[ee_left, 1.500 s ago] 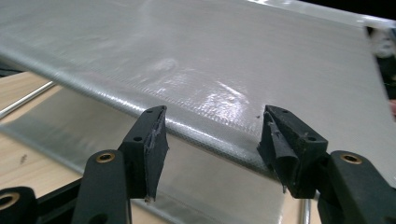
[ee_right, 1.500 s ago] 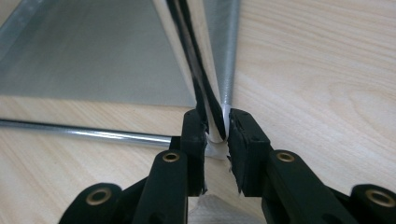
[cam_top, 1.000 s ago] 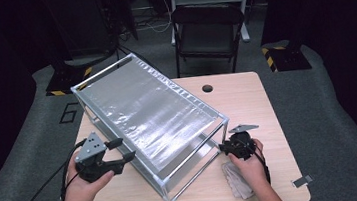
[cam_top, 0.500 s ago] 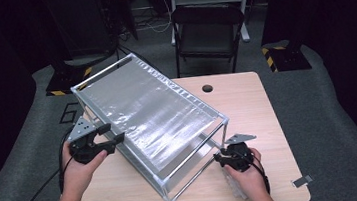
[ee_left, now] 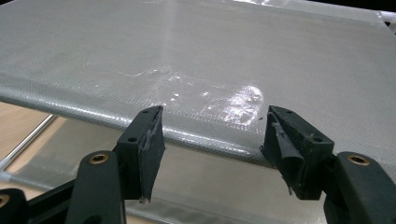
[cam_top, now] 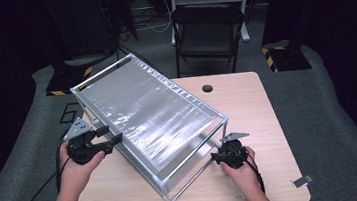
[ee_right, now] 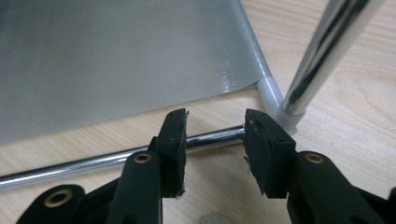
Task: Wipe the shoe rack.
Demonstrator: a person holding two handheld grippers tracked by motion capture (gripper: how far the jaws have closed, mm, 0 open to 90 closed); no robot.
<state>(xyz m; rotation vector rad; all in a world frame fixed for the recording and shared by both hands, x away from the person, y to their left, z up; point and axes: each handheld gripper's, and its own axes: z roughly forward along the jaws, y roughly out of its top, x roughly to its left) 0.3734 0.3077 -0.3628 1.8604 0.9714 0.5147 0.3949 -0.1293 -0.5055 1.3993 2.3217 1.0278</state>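
A chrome-tube rack (cam_top: 154, 114) with grey mesh shelves stands slantwise on the wooden table (cam_top: 253, 117). My left gripper (cam_top: 111, 133) is at the rack's left long side, open. Its jaws (ee_left: 215, 114) face the rolled edge of the upper mesh shelf (ee_left: 201, 56) and touch nothing. My right gripper (cam_top: 215, 158) is low at the rack's near right corner. Its jaws (ee_right: 215, 116) have just been opening and stand apart. The bottom chrome bar (ee_right: 212, 136) runs across behind the gap, and the pads do not press on it. A white corner joint (ee_right: 273, 95) and an upright tube (ee_right: 327, 46) are just beyond.
A black folding chair (cam_top: 207, 32) stands behind the table's far edge. The tabletop has a round cable hole (cam_top: 207, 88) at the back. A strip of tape (cam_top: 301, 181) lies at the front right corner. Grey carpet surrounds the table.
My left gripper moved away from the front edge, up along the rack's left side. My right gripper shifted slightly toward the front, down to the rack's bottom bar.
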